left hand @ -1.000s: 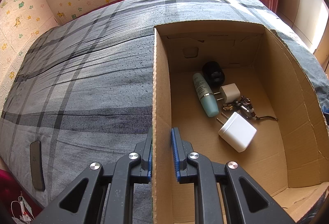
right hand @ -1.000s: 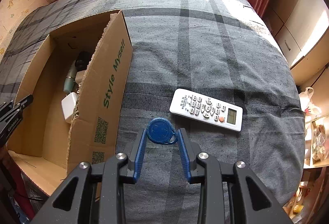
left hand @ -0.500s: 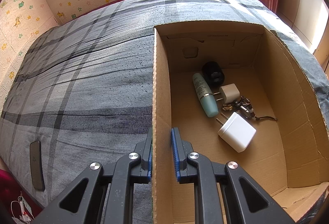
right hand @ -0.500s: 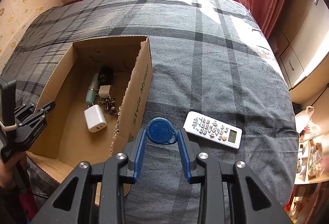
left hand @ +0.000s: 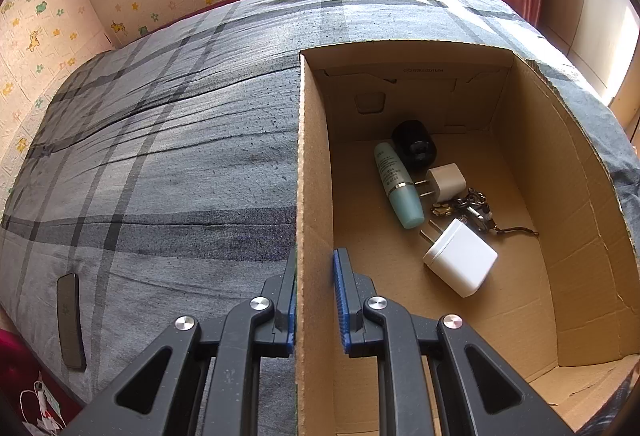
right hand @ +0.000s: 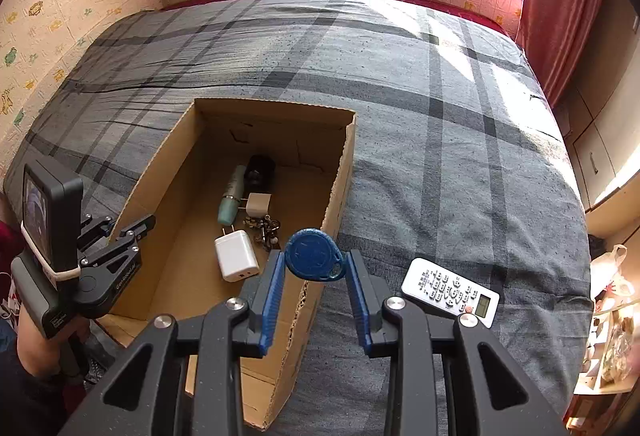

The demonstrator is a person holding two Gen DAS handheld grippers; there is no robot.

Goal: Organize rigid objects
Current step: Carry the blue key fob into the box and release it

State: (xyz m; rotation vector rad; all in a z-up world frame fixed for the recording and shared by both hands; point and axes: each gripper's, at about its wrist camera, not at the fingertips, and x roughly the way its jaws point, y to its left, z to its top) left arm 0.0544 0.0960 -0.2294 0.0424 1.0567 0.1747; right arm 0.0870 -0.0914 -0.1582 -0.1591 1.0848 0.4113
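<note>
Cardboard walls of the open box stand on the grey checked bedcover, and its near end is cut off behind the grippers in both views. The left gripper has its jaws closed on the left wall of the box, one blue pad outside and one inside. The right gripper holds a round blue key fob between its pads, jaws only a little apart; it hangs above the right wall of the box, near the front corner.

Inside the box, on the floor, lie a large white charger, a small white plug, a pale green tube, a black round thing that is hard to make out, and a bunch of keys, partly hidden behind the chargers. They lie close together, some touching.

Right of the box, on the bedcover, lies a white remote control, its near edge hidden by the right gripper. Left of the box, well apart, a dark flat device lies near the bed edge; what it is I cannot tell.
</note>
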